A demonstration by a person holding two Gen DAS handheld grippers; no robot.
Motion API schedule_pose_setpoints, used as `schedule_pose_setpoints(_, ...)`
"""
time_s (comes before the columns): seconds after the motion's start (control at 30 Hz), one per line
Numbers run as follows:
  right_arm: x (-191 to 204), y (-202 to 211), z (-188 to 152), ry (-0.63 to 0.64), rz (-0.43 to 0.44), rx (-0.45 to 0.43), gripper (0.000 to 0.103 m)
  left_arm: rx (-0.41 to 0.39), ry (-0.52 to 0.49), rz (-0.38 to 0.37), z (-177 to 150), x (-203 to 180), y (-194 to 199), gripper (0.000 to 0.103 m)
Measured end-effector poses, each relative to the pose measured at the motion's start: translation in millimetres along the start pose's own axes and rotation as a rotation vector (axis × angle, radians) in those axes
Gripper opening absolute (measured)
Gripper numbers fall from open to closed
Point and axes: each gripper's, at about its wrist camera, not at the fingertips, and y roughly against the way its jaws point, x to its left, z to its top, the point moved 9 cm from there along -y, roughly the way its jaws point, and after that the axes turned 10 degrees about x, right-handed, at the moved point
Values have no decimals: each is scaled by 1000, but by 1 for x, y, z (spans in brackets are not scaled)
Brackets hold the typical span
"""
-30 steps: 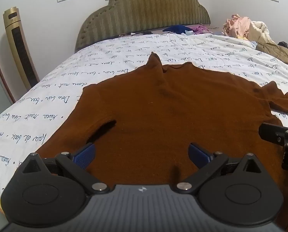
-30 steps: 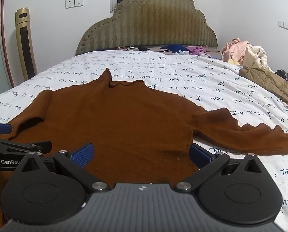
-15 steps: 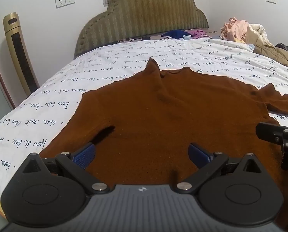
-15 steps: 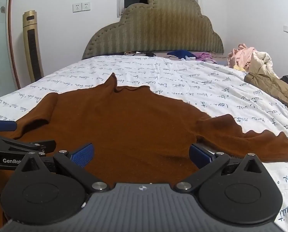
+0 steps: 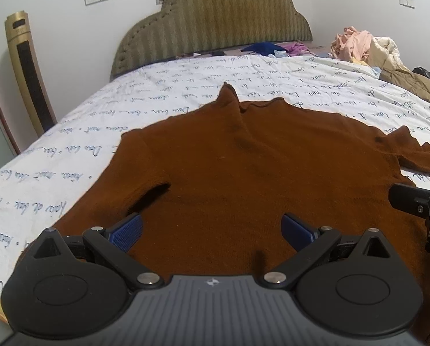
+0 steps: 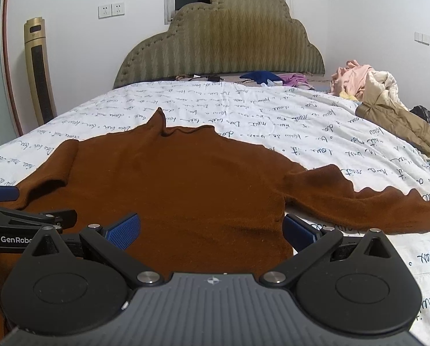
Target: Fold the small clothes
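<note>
A brown sweater (image 5: 243, 173) is spread flat at the near edge of the bed (image 5: 157, 86) — collar toward the headboard (image 6: 223, 37). The left gripper (image 5: 212, 227) and right gripper (image 6: 210, 227) are held above it, fingers wide apart — nothing gripped.

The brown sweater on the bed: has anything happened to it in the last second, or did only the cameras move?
Only the cameras moved. Both views tipped back a little, so the headboard and wall show more. The sweater lies spread flat as before, one sleeve stretched out to the right. The left gripper and right gripper took hold of nothing; their jaws remain wide open above the hem.
</note>
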Motion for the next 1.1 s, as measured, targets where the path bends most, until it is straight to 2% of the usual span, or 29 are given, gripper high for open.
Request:
schedule_pose_setpoints(0.13,1,4,-1,24,0,-25,103,4,-9,-17,-2,-3,-1,103)
schedule_pose_setpoints(0.27,-1,5,-1,9,16,-25,103,-6,-32,13,-2,-6,1,103)
schedule_pose_setpoints(0.47,-4,6,-3,1,22,-27,103,-24,-2,-24,0,-4,4,103)
schedule_pose_setpoints(0.67,-6,4,-3,-8,19,-20,103,-49,-32,19,1,-4,6,103)
schedule_pose_setpoints(0.9,-3,2,-6,1,37,-3,103,-29,-35,3,0,-7,3,103)
schedule_pose_setpoints(1.1,-3,5,-5,11,5,-26,103,-5,-22,34,0,-2,-2,103)
